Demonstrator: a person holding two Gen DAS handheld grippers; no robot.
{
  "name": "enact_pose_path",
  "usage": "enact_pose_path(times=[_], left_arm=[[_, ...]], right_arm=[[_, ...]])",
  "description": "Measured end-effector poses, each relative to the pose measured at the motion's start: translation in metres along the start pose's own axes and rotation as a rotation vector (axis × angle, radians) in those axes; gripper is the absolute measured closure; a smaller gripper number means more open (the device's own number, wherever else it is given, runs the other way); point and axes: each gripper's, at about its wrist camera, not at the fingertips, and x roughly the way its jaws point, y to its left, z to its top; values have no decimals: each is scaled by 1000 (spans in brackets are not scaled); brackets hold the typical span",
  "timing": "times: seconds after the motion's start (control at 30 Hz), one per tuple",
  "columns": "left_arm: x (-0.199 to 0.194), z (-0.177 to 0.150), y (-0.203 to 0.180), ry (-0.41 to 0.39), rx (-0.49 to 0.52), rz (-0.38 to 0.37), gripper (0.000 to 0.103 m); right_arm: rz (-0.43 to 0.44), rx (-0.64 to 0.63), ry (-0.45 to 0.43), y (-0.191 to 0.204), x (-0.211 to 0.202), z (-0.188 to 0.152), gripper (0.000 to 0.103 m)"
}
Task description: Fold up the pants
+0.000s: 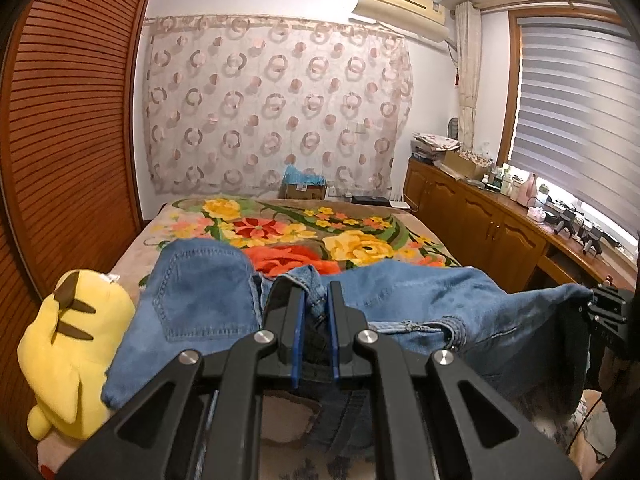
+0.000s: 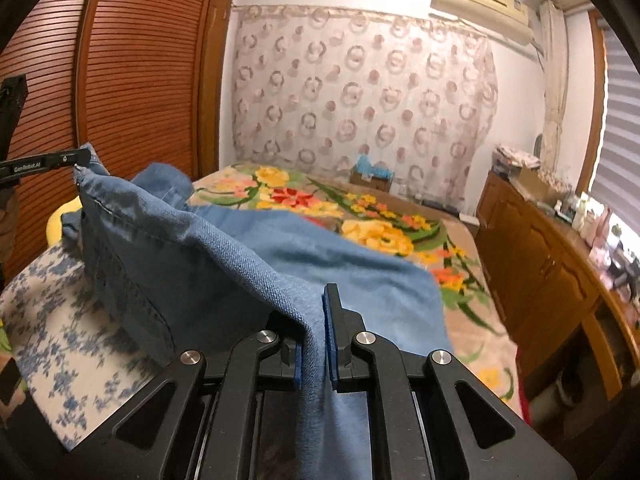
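Blue denim pants (image 1: 420, 300) are lifted above the floral bed, stretched between my two grippers. My left gripper (image 1: 316, 292) is shut on a bunched edge of the pants near the waistband, a back pocket (image 1: 200, 292) showing to its left. My right gripper (image 2: 316, 312) is shut on a fold of the denim (image 2: 224, 264) that drapes over its left finger. In the right wrist view the left gripper (image 2: 82, 160) appears at far left, pinching the cloth's corner. In the left wrist view the right gripper (image 1: 600, 304) shows at the far right edge of the cloth.
A floral blanket (image 1: 300, 228) covers the bed. A yellow plush toy (image 1: 72, 344) lies at the left edge, beside a wooden slatted wardrobe (image 1: 68, 120). A blue-flowered white cloth (image 2: 60, 340) lies under the pants. Wooden cabinets (image 1: 480, 220) with clutter line the right side.
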Motion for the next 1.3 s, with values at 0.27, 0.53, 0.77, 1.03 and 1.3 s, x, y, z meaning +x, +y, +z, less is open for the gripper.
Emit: enact_pose_path(times=[0.27, 0.53, 0.77, 1.03, 1.3], left_arm=[[37, 29, 13, -11, -14, 19, 96], [72, 40, 24, 5, -12, 41, 95], [111, 32, 36, 59, -28, 67, 93], [133, 20, 39, 113, -7, 61, 77], [112, 10, 33, 149, 40, -40, 42]], right_arm=[[-21, -62, -45, -10, 27, 38, 97], [-38, -100, -47, -15, 70, 64, 97], [-55, -133, 1, -18, 124, 68, 97], [-68, -166, 108, -22, 191, 57, 97], [-84, -192, 191, -22, 230, 45, 97]])
